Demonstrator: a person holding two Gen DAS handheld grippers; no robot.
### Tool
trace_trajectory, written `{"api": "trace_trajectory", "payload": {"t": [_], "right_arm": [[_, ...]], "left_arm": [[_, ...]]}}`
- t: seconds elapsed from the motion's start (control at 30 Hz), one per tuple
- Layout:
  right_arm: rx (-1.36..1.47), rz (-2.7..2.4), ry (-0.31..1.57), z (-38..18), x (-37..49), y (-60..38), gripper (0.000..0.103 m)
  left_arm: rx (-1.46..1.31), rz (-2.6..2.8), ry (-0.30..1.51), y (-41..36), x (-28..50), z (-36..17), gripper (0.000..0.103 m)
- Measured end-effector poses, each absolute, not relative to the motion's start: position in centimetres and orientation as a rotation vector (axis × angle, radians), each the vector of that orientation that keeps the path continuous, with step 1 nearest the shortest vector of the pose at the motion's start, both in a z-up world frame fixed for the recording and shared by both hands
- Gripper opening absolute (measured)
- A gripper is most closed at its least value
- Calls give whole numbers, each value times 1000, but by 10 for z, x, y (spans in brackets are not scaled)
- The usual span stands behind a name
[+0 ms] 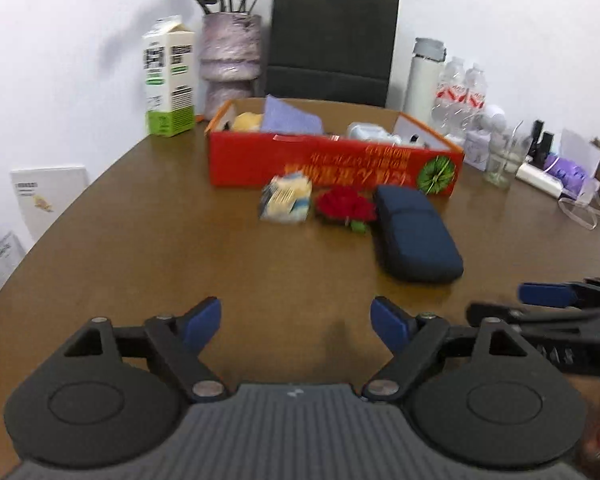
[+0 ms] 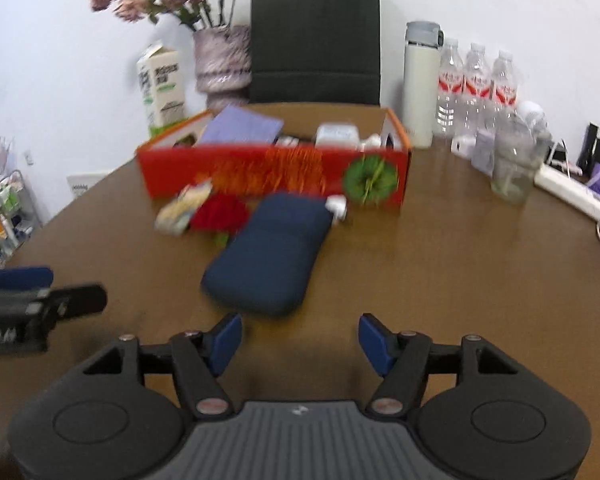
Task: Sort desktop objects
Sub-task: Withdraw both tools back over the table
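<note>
Fingers of the left gripper [image 1: 296, 322] and right gripper [image 2: 300, 338] stand apart, holding nothing. Ahead of the right fingers lies a dark blue soft case [image 2: 268, 254], long with rounded corners, on the table [image 2: 440, 264].

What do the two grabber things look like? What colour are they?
Both look alike. The left gripper and right gripper have blue fingers on black linkage bars with silver screws, two round black discs, and a grey ribbed middle. White lettering marks the left one's side, too blurred to read.
</note>
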State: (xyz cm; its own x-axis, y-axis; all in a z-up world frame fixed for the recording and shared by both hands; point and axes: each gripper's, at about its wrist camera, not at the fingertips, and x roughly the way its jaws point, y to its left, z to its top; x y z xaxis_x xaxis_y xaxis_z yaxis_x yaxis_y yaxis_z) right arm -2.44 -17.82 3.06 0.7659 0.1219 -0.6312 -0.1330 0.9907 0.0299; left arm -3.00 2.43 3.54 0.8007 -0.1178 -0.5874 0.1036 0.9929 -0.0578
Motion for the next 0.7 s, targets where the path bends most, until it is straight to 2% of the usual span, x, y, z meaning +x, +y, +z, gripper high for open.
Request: {"api": "trace_trajectory", "payload": {"t": [0.1, 0.17, 0.27, 0.37, 0.7], "right_arm": [[-92, 114, 653, 23, -53, -173, 67], [-89, 111, 649, 20, -69, -173, 73], [-51, 138, 642, 19, -86, -175, 73], [-45, 131, 620, 20, -91, -177, 78], [-11, 78, 621, 18, -88, -181, 78]], "left_arm": [[-53, -124, 646, 25, -47, 25, 84], [-67, -116, 660, 26, -53, 18, 84], [-6, -88, 645, 20, -60, 12, 86], [38, -89, 629, 15, -63, 8, 87], [45, -139, 636, 14, -62, 6, 93]]}}
